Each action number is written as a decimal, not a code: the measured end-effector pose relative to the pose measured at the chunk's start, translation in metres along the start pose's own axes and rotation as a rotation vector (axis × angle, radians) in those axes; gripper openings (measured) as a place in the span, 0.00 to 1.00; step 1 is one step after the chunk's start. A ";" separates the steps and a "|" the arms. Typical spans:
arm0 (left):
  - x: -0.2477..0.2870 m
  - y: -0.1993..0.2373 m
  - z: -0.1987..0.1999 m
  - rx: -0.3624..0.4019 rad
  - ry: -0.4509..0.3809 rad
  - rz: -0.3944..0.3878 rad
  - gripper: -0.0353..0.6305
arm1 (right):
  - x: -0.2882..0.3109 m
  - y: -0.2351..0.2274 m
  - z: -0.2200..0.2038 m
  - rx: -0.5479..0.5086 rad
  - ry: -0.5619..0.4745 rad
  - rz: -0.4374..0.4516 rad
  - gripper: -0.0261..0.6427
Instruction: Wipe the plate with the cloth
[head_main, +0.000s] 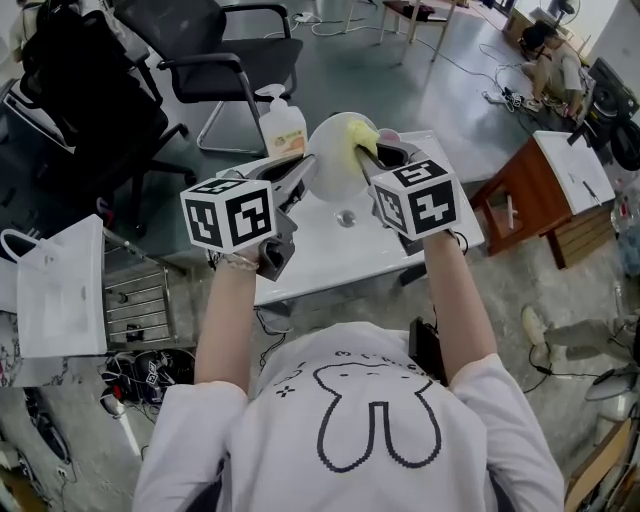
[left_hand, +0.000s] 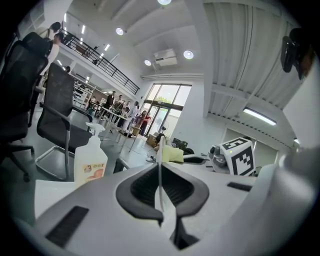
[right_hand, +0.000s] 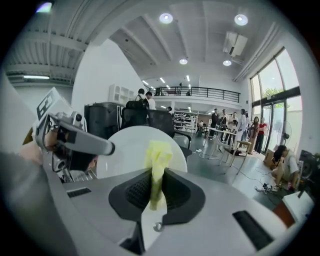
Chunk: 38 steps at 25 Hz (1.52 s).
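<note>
The left gripper (left_hand: 160, 182) pinches the upright plate (right_hand: 125, 150) edge-on; fingers (right_hand: 184, 195) of the right gripper (right_hand: 156, 187) clamp the cloth (right_hand: 159, 150), best pressed flat in overlapping strokes

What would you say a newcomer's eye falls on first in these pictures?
First the white plate, held upright by its edge above the white table in the left gripper. Then the yellow cloth, pinched in the right gripper and held up at the plate's face. Behind them, a pump bottle stands at the table's far edge.
</note>
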<state>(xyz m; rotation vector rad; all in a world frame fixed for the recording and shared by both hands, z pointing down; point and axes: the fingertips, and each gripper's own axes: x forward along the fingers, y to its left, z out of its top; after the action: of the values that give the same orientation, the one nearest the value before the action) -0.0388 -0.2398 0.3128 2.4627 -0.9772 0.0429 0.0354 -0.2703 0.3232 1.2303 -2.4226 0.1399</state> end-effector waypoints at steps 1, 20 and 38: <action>-0.001 0.001 0.000 -0.002 0.000 0.007 0.08 | 0.002 0.002 -0.008 -0.017 0.031 -0.002 0.11; -0.004 0.009 -0.011 0.049 0.033 0.059 0.08 | -0.028 0.029 -0.003 0.007 -0.002 0.078 0.11; -0.005 -0.001 0.003 0.043 -0.008 0.031 0.08 | -0.001 0.033 0.029 0.114 -0.088 0.132 0.11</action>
<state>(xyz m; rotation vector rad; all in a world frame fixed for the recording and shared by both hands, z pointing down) -0.0418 -0.2373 0.3090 2.4885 -1.0279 0.0655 0.0003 -0.2577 0.2995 1.1458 -2.6038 0.2708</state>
